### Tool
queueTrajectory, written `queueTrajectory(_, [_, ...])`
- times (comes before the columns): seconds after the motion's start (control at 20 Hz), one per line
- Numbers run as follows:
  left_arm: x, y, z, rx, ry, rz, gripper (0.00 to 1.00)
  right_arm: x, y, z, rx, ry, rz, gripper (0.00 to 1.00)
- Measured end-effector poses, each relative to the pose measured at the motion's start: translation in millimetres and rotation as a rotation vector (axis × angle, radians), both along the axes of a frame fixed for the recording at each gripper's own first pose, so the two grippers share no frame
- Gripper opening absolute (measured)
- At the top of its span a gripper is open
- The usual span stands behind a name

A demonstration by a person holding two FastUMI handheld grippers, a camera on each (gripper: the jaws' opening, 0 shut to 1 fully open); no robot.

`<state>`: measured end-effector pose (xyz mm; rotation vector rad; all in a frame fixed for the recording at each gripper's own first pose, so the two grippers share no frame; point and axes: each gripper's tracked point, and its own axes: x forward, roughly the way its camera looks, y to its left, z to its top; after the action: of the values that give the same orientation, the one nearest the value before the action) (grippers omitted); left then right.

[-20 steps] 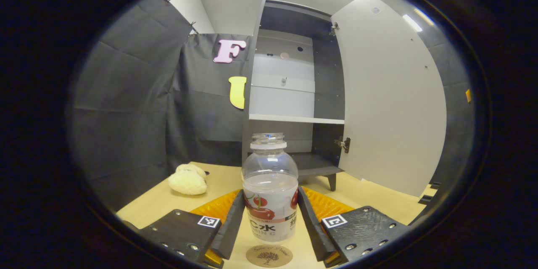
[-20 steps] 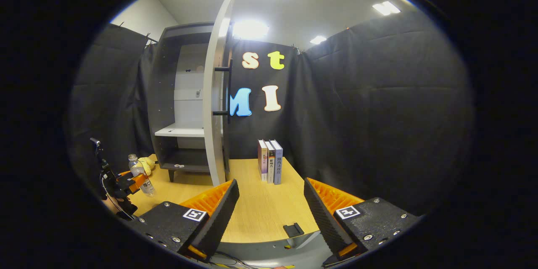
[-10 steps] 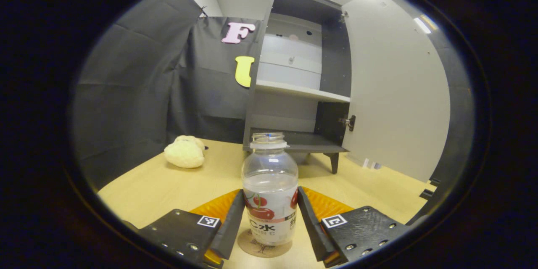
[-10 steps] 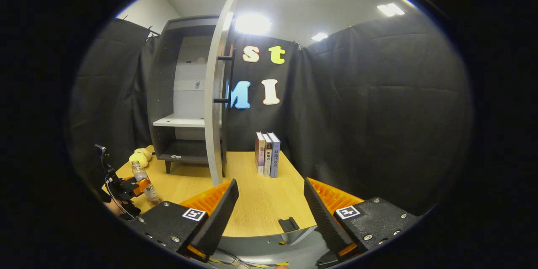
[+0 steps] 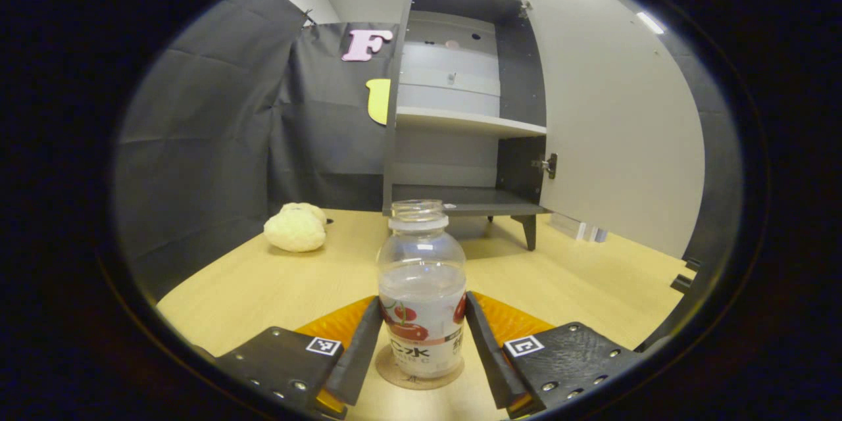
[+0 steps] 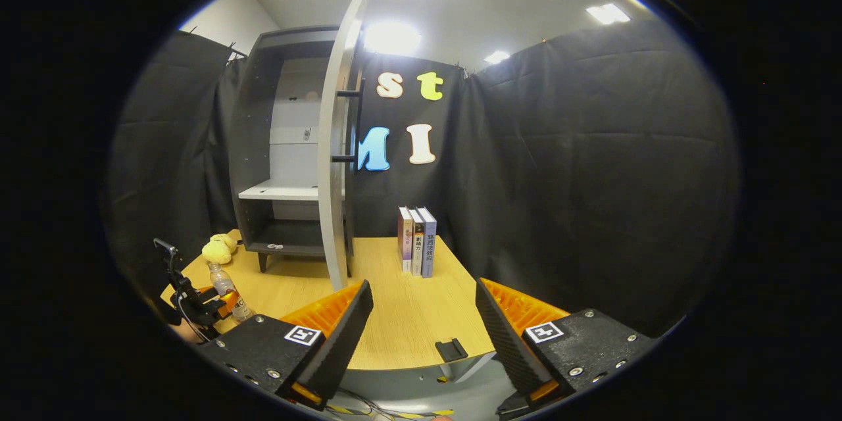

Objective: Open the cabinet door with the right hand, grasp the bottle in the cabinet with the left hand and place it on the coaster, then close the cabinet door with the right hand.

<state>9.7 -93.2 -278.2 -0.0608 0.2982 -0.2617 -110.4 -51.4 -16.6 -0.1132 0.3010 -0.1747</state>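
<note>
Lying near the wall on the wooden table [image 5: 263,283]: a pale plush toy [image 5: 295,228], well left of the cabinet [image 5: 454,105]. Standing upright near the table's back edge: three books [image 6: 416,241], right of the cabinet door [image 5: 618,118], which is hanging wide open. Resting upright on the round coaster [image 5: 416,377], in front of the cabinet: the clear bottle [image 5: 421,289], uncapped, partly filled, wearing a cherry label. Clamping the bottle on both sides: the left gripper [image 5: 421,342]. Hovering past the table's near edge with fingers spread wide, holding nothing: the right gripper [image 6: 421,325].
</note>
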Motion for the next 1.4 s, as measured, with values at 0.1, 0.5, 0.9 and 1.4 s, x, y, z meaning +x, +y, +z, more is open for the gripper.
queueTrajectory(0.1, [-3.6, 0.1, -1.6, 0.021, 0.011, 0.002, 0.77, 1.5, 1.3, 0.7, 0.009, -0.003, 0.002, 0.97])
queueTrajectory(0.5, [-8.8, -2.9, 40.5, 0.057, -0.036, -0.026, 0.83, 14.7, 11.4, 14.7, 0.041, -0.056, 0.008, 0.97])
queueTrajectory(0.9, [-5.7, 23.8, 133.3, 0.025, -0.118, 0.018, 0.83, 37.4, 21.7, 49.3, 0.052, -0.144, 0.012, 0.97])
queueTrajectory(1.4, [-27.2, 84.7, 219.4, 0.018, -0.123, 0.128, 0.80, 94.2, 5.6, 95.6, 0.044, -0.222, -0.045, 0.96])
